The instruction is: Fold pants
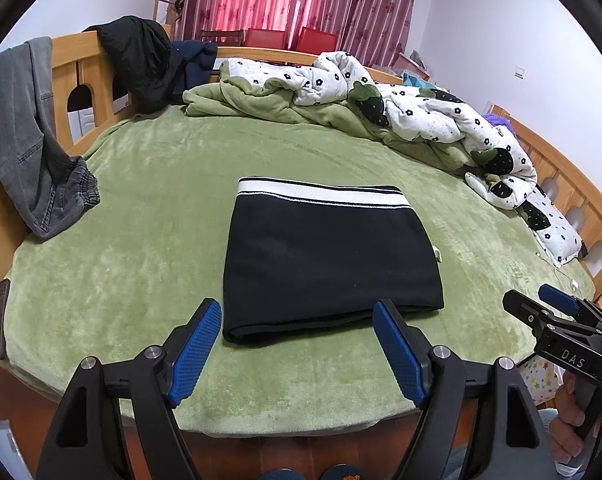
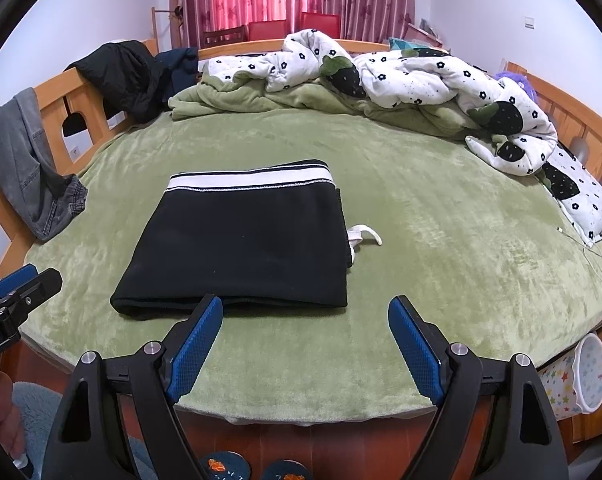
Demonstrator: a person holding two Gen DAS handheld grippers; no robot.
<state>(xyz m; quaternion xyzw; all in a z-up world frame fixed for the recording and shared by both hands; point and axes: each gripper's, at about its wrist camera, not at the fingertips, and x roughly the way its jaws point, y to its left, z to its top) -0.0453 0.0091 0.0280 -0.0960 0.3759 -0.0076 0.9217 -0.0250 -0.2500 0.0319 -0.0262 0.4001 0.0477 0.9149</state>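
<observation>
Black pants point(image 1: 325, 256) with a white waistband lie folded into a flat rectangle on the green blanket point(image 1: 161, 200); they also show in the right wrist view point(image 2: 245, 240), with a white drawstring point(image 2: 365, 234) sticking out at their right side. My left gripper point(image 1: 297, 312) is open and empty, hovering just before the pants' near edge. My right gripper point(image 2: 305, 308) is open and empty, near the pants' near right corner. It shows from the side in the left wrist view point(image 1: 541, 304). The left gripper shows at the left edge of the right wrist view point(image 2: 29, 284).
A crumpled white flowered quilt point(image 1: 421, 112) and a green blanket lie along the far and right sides. Grey jeans point(image 1: 25, 140) and dark jackets point(image 1: 141, 60) hang on the wooden bed rail. A star-patterned bin point(image 2: 581, 380) stands by the bed's right front.
</observation>
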